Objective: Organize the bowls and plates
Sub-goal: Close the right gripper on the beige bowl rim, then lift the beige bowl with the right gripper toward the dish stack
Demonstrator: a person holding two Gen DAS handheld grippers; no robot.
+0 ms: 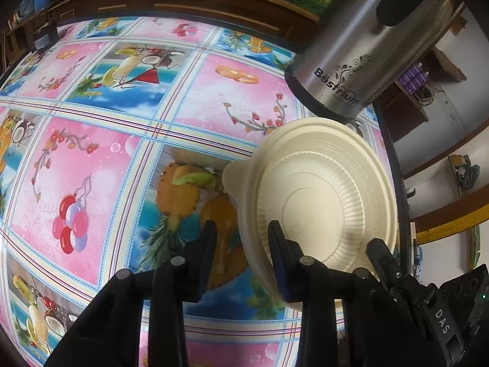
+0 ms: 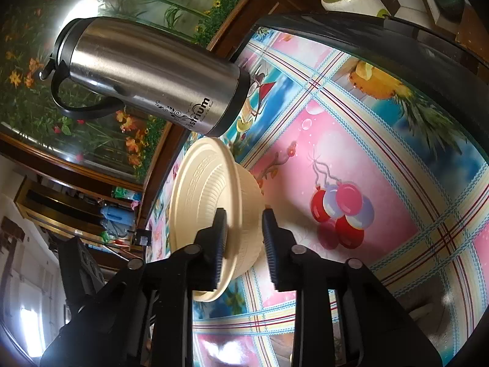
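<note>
While both of your grippers are straddling the rim of the cream, ribbed plastic bowl (image 1: 321, 195) with a matching plate nested in it, the stack is tilting up off the glossy fruit-and-balloon patterned tablecloth (image 1: 91, 159), just beside the base of the brushed-steel thermos jug (image 1: 366, 52). Your left gripper (image 1: 243, 238) is sitting with narrowed jaws, one finger inside the dish and one outside its wall; I cannot tell whether the pads are pressing. Your right gripper (image 2: 244, 229) is likewise narrow across the rim of the opposite side, with a gap showing at its outer finger. Taking the rim on two sides is probably meant to keep the light stack from slipping or coming apart.
</note>
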